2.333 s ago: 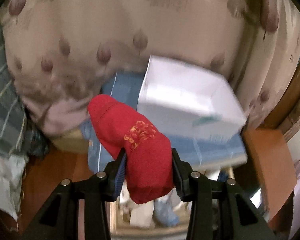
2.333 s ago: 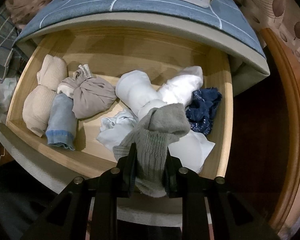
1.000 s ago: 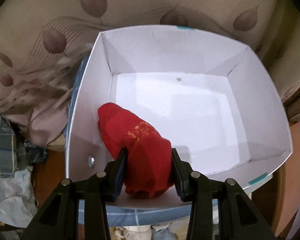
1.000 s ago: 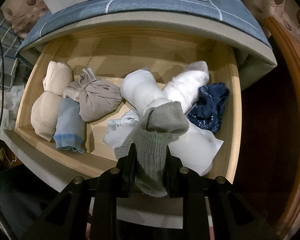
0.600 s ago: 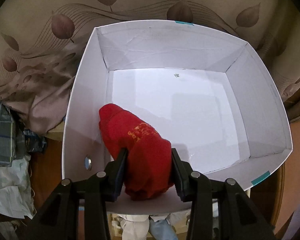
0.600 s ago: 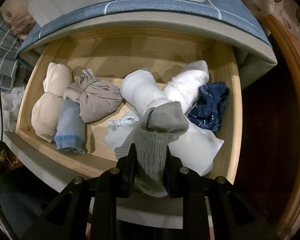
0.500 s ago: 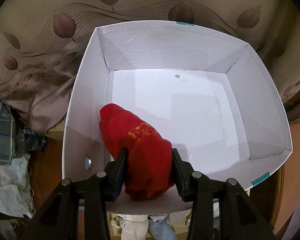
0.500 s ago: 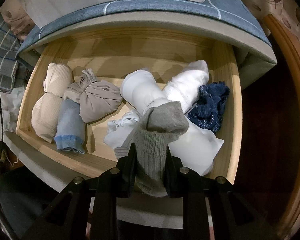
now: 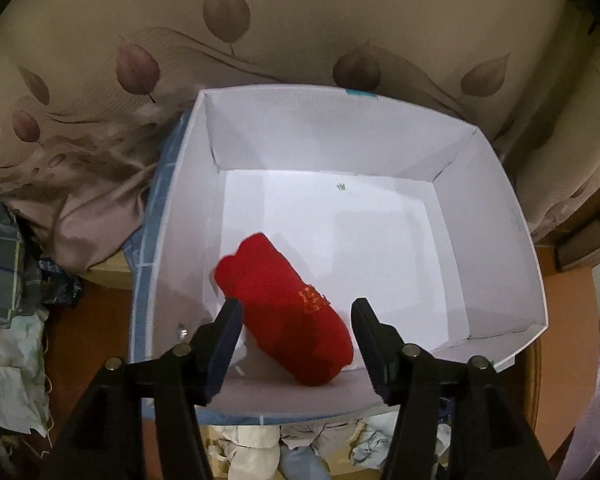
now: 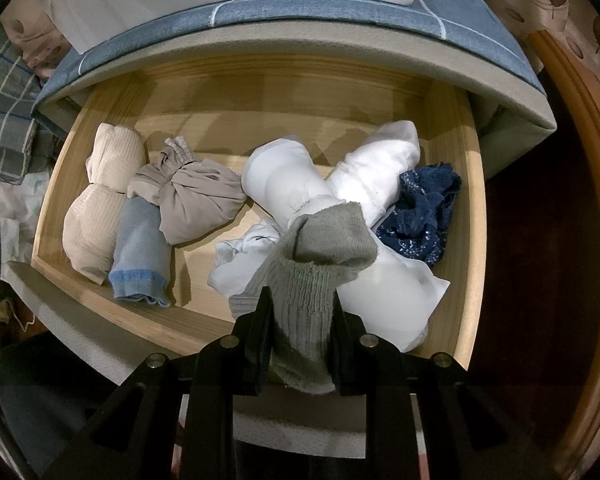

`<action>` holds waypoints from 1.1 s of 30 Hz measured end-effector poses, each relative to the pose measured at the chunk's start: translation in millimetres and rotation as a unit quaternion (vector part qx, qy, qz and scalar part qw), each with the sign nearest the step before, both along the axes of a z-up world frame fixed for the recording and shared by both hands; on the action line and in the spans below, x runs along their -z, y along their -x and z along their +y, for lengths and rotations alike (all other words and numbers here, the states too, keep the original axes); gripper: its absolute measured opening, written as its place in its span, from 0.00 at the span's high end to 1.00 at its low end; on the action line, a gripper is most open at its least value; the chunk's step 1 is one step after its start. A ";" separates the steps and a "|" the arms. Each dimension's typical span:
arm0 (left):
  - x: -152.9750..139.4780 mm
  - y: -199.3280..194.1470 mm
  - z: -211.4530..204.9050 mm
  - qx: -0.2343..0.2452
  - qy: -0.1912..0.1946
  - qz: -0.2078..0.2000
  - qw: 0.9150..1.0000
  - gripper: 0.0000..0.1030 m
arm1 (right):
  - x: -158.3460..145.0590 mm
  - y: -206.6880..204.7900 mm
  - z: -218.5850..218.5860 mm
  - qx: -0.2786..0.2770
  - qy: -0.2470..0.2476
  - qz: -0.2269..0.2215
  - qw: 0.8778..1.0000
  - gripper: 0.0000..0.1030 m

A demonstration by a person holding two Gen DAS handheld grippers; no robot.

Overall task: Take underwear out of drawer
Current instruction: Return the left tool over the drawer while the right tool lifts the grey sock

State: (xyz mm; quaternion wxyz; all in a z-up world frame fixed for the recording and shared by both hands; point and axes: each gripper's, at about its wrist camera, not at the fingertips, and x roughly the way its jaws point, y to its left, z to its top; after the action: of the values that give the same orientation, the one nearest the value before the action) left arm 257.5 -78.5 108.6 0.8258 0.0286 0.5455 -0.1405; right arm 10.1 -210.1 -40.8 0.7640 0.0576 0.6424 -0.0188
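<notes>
Left gripper (image 9: 296, 314): its jaws stood spread, in the lower middle of the left wrist view, and pinched nothing; the red rolled garment (image 9: 288, 316) lay between them, seemingly free of both, though the left one was very close.
Red rolled garment: it rested in the lower left part of the white shoe box (image 9: 516, 216), near the left wall, with an orange print on its top side.
Right gripper (image 10: 302, 316): its jaws were pressed on a grey ribbed rolled garment (image 10: 320, 264), held at its lower half, above the front edge of the drawer (image 10: 470, 200).
Handling: the rolled pieces looked soft and light, so they would likely squash and not slip; I judged the middle of the roll to be the best place to take hold, so that it does not unroll.
White shoe box: it held only the red roll; the rest of its floor was bare.
Drawer: at the left lay a beige ribbed roll (image 10: 100, 196), a light blue roll (image 10: 140, 256) and a taupe bundle (image 10: 196, 196); in the middle and right, two white rolls (image 10: 284, 180), more white cloth and a dark blue lace piece (image 10: 420, 216).
Around: the box stood on a blue checked cover (image 10: 340, 8), above the drawer.
</notes>
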 end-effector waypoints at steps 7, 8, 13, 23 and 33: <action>-22.5 32.0 19.2 0.011 -0.042 -0.036 0.998 0.44 | 1.1 0.3 -1.3 0.004 -0.005 0.001 1.000 0.79; -24.6 39.9 24.1 0.011 -0.046 -0.041 0.998 0.44 | 0.7 0.3 -0.6 0.004 -0.005 0.000 1.000 0.79; -16.2 76.6 48.2 0.002 -0.047 -0.037 0.998 0.44 | -0.4 2.2 -2.8 0.010 -0.017 -0.004 1.000 0.80; 58.3 137.9 83.4 -0.061 -0.043 -0.017 0.997 0.44 | -6.8 6.5 -6.5 0.012 -0.016 -0.016 1.000 0.80; 124.0 180.7 90.2 -0.087 -0.062 0.007 0.994 0.44 | -14.3 9.3 -9.0 0.008 -0.006 -0.024 1.000 0.80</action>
State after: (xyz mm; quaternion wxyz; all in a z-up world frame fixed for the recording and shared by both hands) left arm 76.7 11.6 -15.4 0.8274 0.0310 0.5597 -0.0338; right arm 0.8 -219.1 -26.5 0.7790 0.0677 0.6231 -0.0197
